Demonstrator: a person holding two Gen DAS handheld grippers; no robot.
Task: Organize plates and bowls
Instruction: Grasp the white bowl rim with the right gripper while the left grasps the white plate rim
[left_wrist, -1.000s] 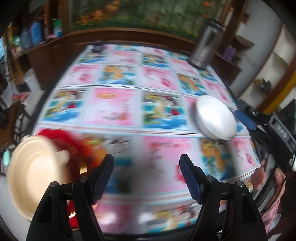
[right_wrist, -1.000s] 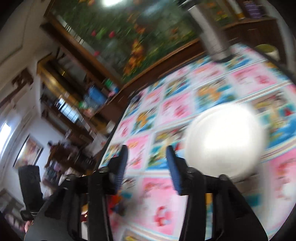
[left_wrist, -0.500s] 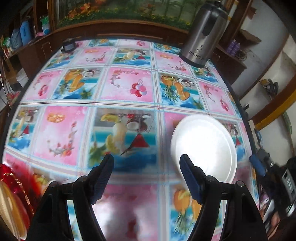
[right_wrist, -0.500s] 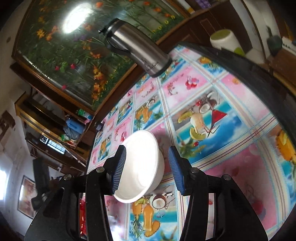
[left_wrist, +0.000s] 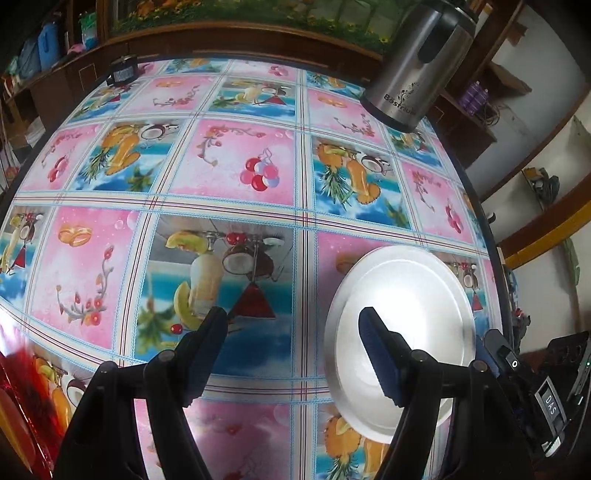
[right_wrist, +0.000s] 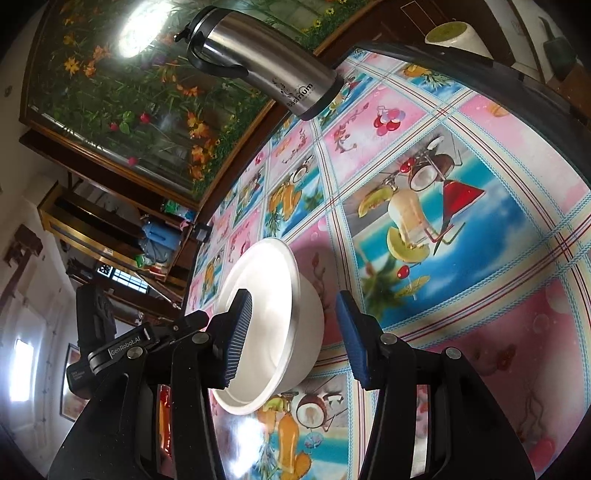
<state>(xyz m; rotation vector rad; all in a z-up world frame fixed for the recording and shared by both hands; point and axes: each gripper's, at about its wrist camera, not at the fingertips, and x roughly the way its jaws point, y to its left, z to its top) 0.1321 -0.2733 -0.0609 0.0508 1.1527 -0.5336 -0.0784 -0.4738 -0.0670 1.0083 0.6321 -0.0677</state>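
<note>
A white bowl (left_wrist: 410, 306) stands upright on the colourful tablecloth near the table's right edge. My left gripper (left_wrist: 295, 350) is open and empty, with its right finger over the bowl's left part. In the right wrist view the same bowl (right_wrist: 280, 317) lies between the fingers of my right gripper (right_wrist: 295, 332), which is open; its left finger sits over the bowl's inside and its right finger stands outside the wall. A red dish (left_wrist: 22, 398) shows at the lower left edge of the left wrist view.
A steel thermos jug (left_wrist: 417, 62) stands at the far right of the table, also in the right wrist view (right_wrist: 258, 62). A small black device (left_wrist: 123, 72) sits at the far left corner. The table's dark rim (right_wrist: 517, 85) curves close by on the right.
Both grippers have moved closer to the white bowl. The right gripper's fingers now straddle the bowl's wall. The red dish has slid further out of the left view.
</note>
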